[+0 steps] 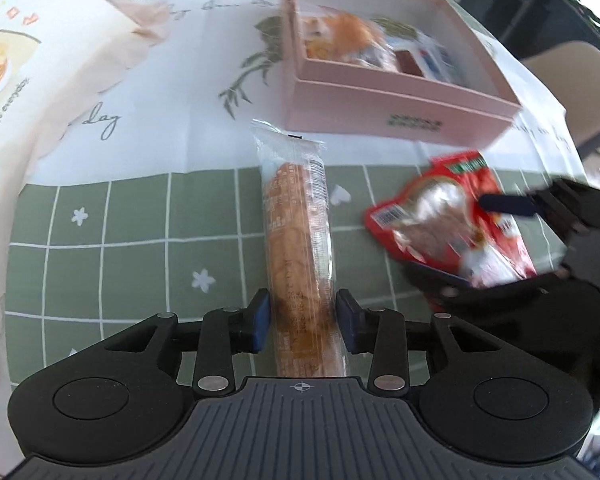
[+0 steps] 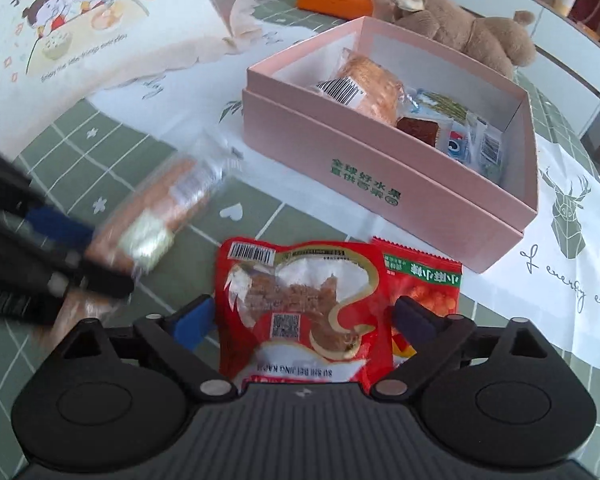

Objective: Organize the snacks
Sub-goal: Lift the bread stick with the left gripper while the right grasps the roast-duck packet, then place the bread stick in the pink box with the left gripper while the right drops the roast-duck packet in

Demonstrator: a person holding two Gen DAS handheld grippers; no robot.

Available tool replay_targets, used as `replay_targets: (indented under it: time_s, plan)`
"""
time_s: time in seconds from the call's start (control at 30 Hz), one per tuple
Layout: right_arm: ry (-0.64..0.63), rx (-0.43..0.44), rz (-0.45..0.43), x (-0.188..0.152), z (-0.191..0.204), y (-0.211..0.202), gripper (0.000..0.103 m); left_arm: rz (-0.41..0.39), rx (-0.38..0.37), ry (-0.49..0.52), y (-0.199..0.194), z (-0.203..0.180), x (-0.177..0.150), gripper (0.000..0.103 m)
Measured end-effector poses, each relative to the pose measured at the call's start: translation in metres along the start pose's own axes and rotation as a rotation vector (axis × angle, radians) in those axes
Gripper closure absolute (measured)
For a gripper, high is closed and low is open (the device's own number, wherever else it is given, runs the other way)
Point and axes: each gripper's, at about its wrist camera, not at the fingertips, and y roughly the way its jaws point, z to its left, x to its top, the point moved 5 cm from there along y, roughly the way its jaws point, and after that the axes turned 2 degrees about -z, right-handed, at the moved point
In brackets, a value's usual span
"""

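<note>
Bread stick (image 1: pixel 298 256) clamped in left tool (image 1: pixel 302 322), red pouch (image 2: pixel 304 312) between right tool (image 2: pixel 304 320) fingers

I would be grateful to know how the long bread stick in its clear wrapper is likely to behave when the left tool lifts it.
The bread stick is long and gripped near one end, so the far end may sag. Its glossy wrapper looks slippery. The bread probably crushes easily, so the left tool should squeeze gently.

The left wrist view sits low over the checked tablecloth (image 1: pixel 100 220), looking forward along its fingers toward the pink box (image 1: pixel 400 108), which is near. The right wrist view looks from the right, also close. Both share the box (image 2: pixel 380 168), the bread stick (image 1: pixel 298 240) and the red packet (image 2: pixel 300 308).
</note>
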Motion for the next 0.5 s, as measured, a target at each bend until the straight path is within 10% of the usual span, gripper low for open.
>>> replay_targets:
  time_s: [0.1,0.5]
  plan:
    - [0.004,-0.032,0.028,-0.001,-0.005,-0.008,0.045,-0.038,0.022,0.003,0.002,0.0,0.003,0.066]
    - [0.123,-0.031,0.023,-0.025,-0.059,-0.035,0.052,-0.098,0.075,0.005,-0.015,-0.039,0.018,0.068]
